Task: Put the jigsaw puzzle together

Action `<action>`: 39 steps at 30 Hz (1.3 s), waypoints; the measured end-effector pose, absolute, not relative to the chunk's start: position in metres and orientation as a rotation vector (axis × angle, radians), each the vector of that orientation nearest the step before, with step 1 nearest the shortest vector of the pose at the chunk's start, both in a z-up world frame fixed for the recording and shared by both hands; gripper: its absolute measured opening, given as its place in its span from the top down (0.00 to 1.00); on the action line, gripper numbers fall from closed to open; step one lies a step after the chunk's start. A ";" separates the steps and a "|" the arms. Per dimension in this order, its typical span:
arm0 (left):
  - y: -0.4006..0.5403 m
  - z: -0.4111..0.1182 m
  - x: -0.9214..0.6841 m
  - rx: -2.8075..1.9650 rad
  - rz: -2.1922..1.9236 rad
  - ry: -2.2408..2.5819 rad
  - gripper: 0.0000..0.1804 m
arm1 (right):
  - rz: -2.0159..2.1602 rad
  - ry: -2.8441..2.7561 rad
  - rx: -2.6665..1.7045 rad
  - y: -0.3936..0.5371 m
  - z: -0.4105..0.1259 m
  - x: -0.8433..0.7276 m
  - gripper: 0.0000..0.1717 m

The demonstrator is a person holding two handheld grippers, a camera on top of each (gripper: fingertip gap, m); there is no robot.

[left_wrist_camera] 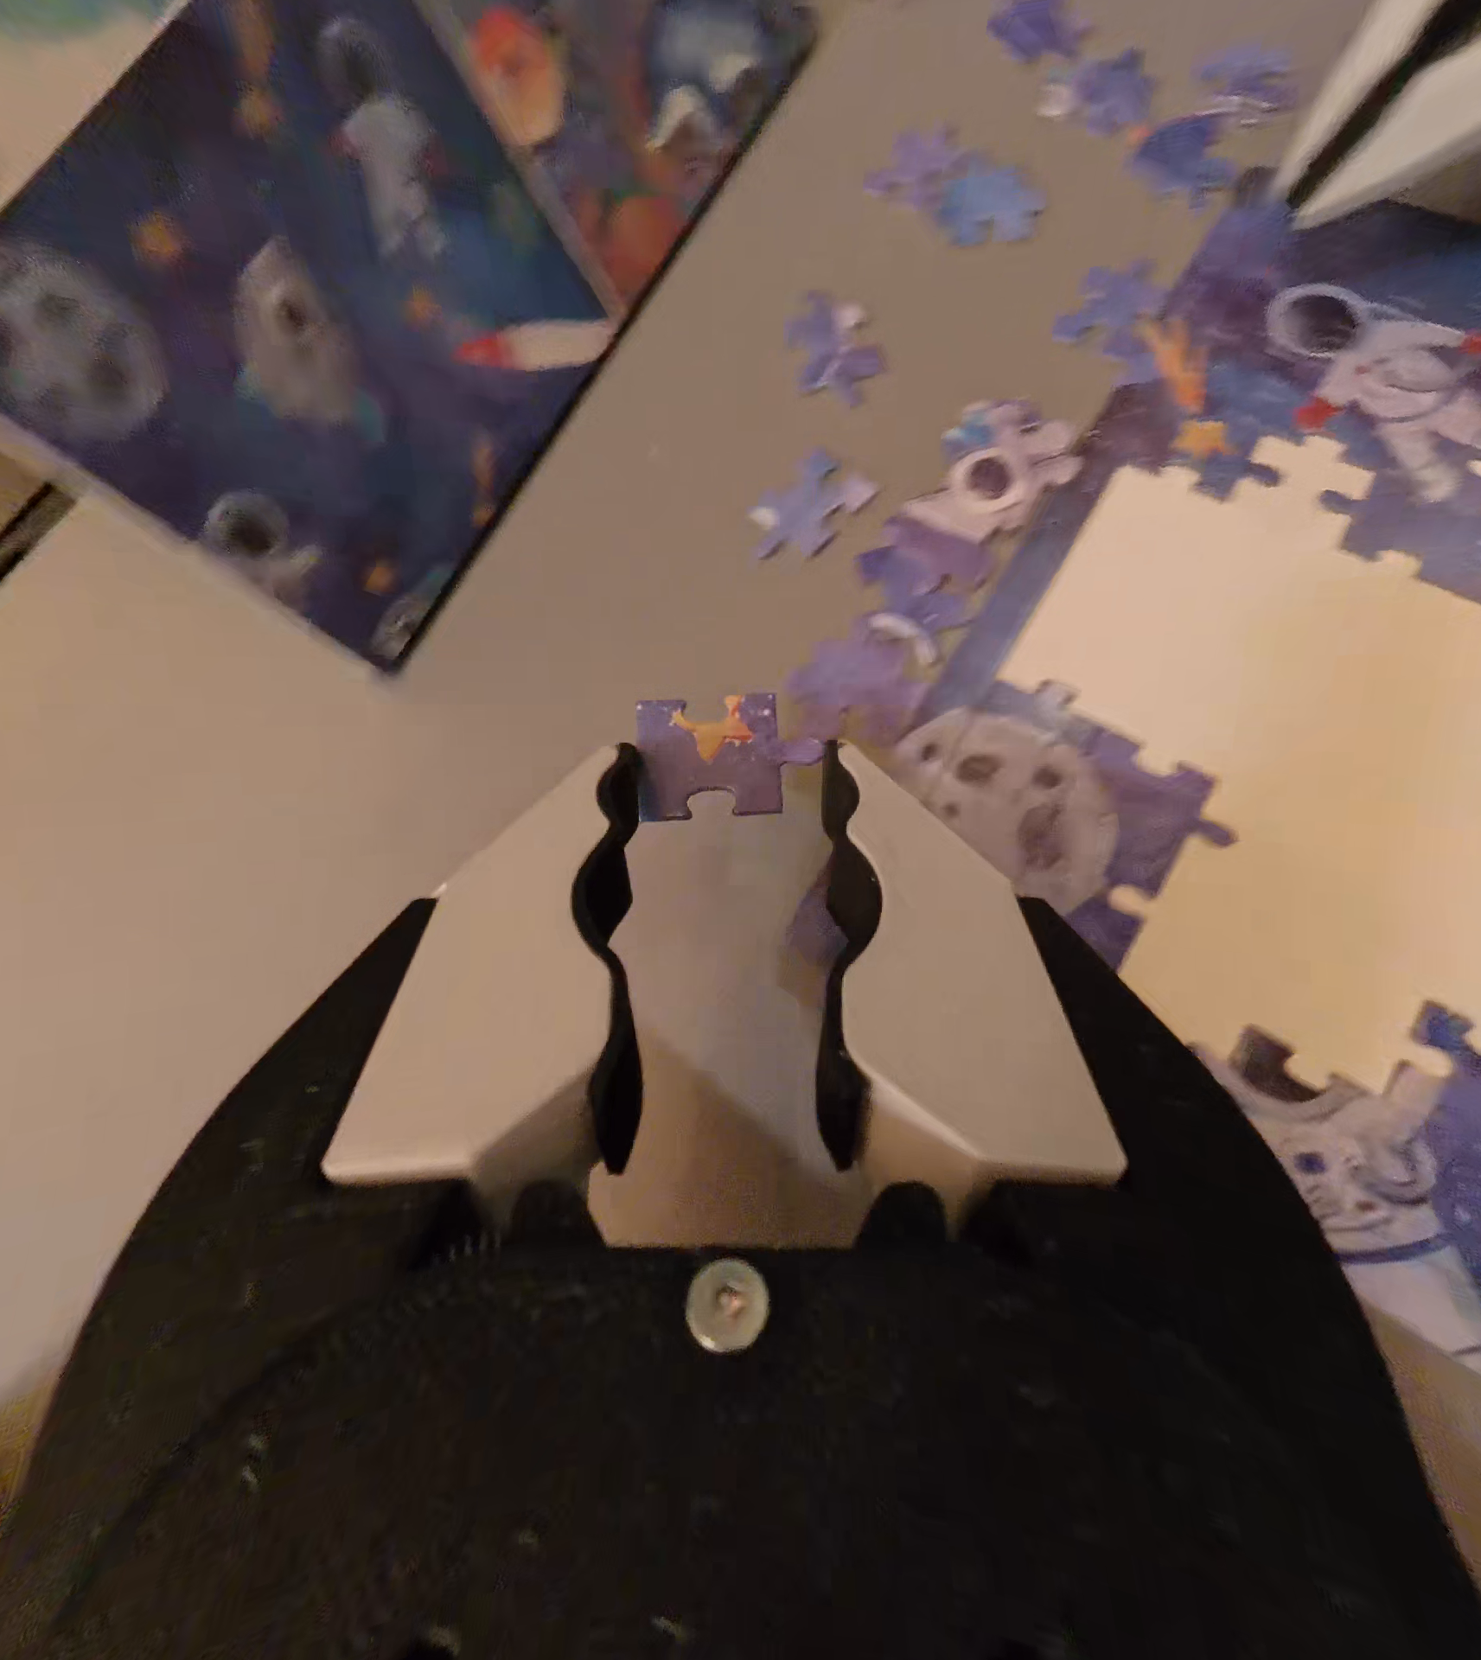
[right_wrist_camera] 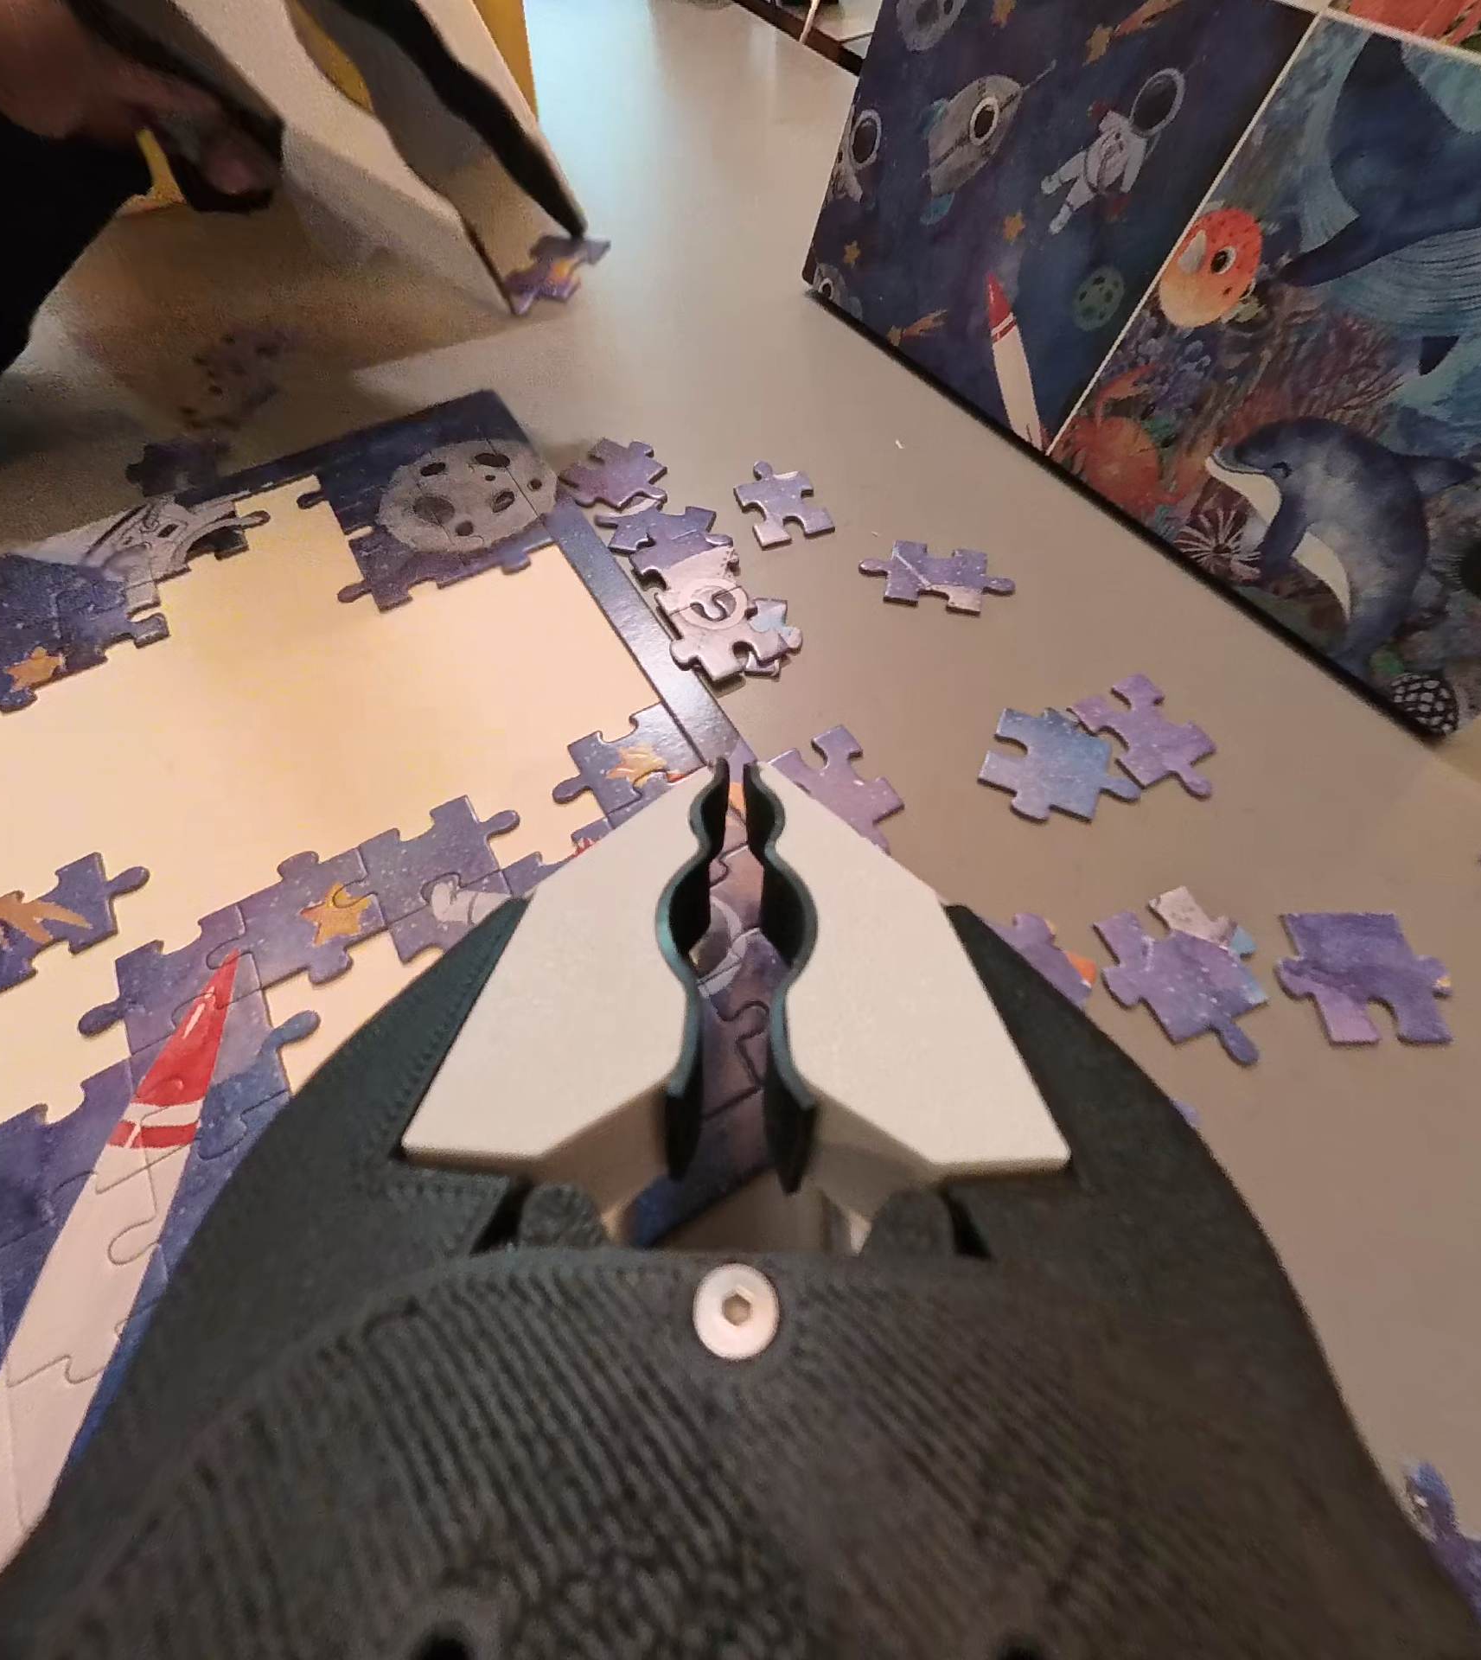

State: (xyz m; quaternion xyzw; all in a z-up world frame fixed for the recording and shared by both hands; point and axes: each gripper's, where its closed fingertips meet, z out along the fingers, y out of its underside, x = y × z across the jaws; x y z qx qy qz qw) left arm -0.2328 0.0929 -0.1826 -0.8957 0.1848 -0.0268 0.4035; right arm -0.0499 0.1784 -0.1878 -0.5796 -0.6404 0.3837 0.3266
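The left gripper (left_wrist_camera: pixel 729 754) grips a purple puzzle piece with an orange star (left_wrist_camera: pixel 714 759) across its width between its fingers, held above the bench (left_wrist_camera: pixel 180 808); the puzzle tray (left_wrist_camera: pixel 1257 719) lies right of centre. The right gripper (right_wrist_camera: pixel 736 777) hovers closed and empty over the tray's corner.

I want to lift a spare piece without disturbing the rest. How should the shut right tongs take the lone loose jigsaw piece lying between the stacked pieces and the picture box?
Probably from above, tongs opened across the lone piece's narrower span, pads on opposite edges. It lies flat on the grey table, apart from its neighbours, so only its thin edges offer purchase.
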 end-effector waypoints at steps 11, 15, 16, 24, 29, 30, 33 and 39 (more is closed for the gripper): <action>0.083 -0.223 -0.268 -2.366 -0.105 0.352 0.75 | 1.001 -1.686 -1.500 0.175 -0.185 -0.050 0.99; 0.088 -0.215 -0.266 -2.326 -0.095 0.345 0.74 | 0.990 -1.670 -1.498 0.179 -0.182 -0.049 0.99; 0.089 -0.211 -0.264 -2.306 -0.103 0.342 0.74 | 0.989 -1.666 -1.500 0.180 -0.182 -0.049 1.00; 0.100 -0.206 -0.230 -2.243 -0.130 0.432 0.74 | 0.990 -1.667 -1.513 0.181 -0.185 -0.049 1.00; 0.102 -0.214 -0.214 -2.261 -0.119 0.505 0.74 | 0.985 -1.682 -1.514 0.178 -0.189 -0.050 1.00; 0.102 -0.215 -0.211 -2.259 -0.122 0.511 0.74 | 0.984 -1.683 -1.514 0.178 -0.189 -0.050 0.99; 0.103 -0.214 -0.207 -2.252 -0.135 0.519 0.74 | 0.984 -1.681 -1.515 0.178 -0.188 -0.050 0.99; 0.104 -0.215 -0.199 -2.243 -0.140 0.541 0.74 | 0.979 -1.675 -1.517 0.180 -0.188 -0.050 0.99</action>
